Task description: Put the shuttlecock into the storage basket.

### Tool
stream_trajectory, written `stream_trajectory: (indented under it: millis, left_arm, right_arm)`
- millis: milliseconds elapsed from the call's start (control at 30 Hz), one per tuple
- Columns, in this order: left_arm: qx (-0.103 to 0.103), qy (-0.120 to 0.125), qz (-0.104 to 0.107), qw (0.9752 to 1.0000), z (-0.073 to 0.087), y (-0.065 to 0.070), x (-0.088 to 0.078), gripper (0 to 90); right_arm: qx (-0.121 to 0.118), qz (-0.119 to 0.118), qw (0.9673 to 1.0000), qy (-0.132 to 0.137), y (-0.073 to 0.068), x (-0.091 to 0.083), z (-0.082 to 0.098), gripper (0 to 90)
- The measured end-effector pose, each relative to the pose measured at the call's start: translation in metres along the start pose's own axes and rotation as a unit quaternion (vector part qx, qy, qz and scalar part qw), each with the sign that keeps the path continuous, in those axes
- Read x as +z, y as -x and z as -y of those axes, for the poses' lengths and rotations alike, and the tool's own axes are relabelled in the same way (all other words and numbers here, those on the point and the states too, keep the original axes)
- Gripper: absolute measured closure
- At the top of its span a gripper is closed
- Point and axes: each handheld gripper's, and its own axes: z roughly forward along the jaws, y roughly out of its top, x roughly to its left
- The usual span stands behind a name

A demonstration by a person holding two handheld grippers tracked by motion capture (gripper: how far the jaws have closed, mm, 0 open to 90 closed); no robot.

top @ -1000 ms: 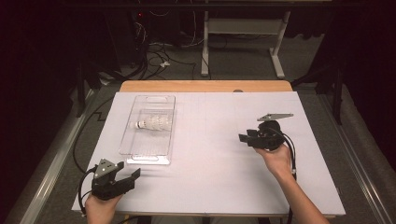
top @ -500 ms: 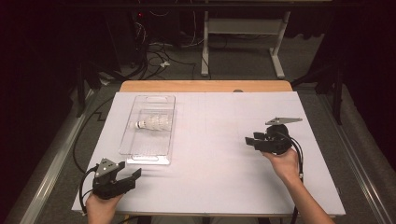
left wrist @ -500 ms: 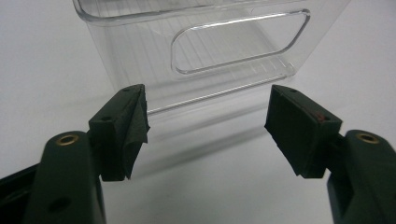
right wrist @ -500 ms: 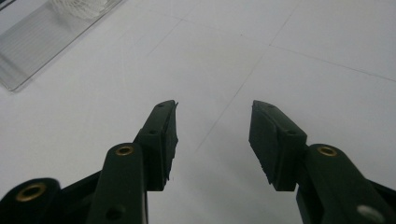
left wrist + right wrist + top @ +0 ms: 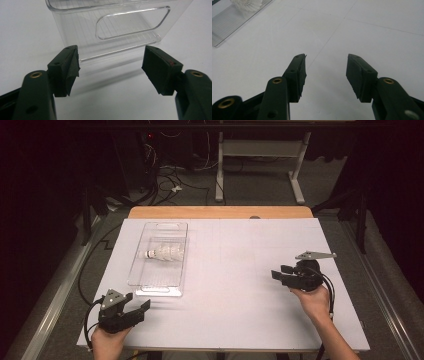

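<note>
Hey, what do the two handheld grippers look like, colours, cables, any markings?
Both are black. The left gripper and right gripper each carry a grey three-cornered plate on top and trail a black cable. Up close, the jaws show brass-coloured rivets and flat dark pads. The forearms are bare, without sleeves.

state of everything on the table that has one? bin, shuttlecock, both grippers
Clear bin: upright on the table, open top, untouched.
Shuttlecock: lying on its side inside the bin.
Left gripper: jaws open, nothing between them, facing the bin's handle end.
Right gripper: jaws open and just been opening, nothing between them.
</note>
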Motion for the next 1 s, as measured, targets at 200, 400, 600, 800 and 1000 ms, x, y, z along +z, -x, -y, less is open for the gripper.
stream_trajectory:
  millis: [200, 400, 600, 800, 1000]
  left_arm:
    - [-0.002, 0.002, -0.001, 1.0000, 0.000, -0.001, -0.001, 30.7]
    - [-0.002, 0.003, -0.002, 1.0000, 0.000, 0.000, -0.002, 30.7]
    - [-0.005, 0.003, -0.002, 1.0000, 0.000, -0.001, -0.002, 30.7]
    - [-0.013, 0.001, -0.001, 0.9999, -0.001, -0.003, 0.001, 30.7]
    - [-0.010, -0.002, 0.001, 1.0000, -0.002, -0.002, 0.003, 30.5]
  right_arm:
    - [0.000, 0.001, 1.0000, 0.002, 0.000, 0.000, 0.008, 50.1]
    - [0.003, 0.005, 0.9999, 0.015, -0.001, -0.002, 0.018, 47.6]
    - [0.012, 0.006, 0.9997, 0.021, 0.001, -0.005, 0.025, 45.4]
    - [0.013, 0.006, 0.9995, 0.028, 0.002, -0.009, 0.032, 41.3]
    - [0.013, 0.017, 0.9992, 0.034, 0.002, -0.012, 0.041, 40.7]
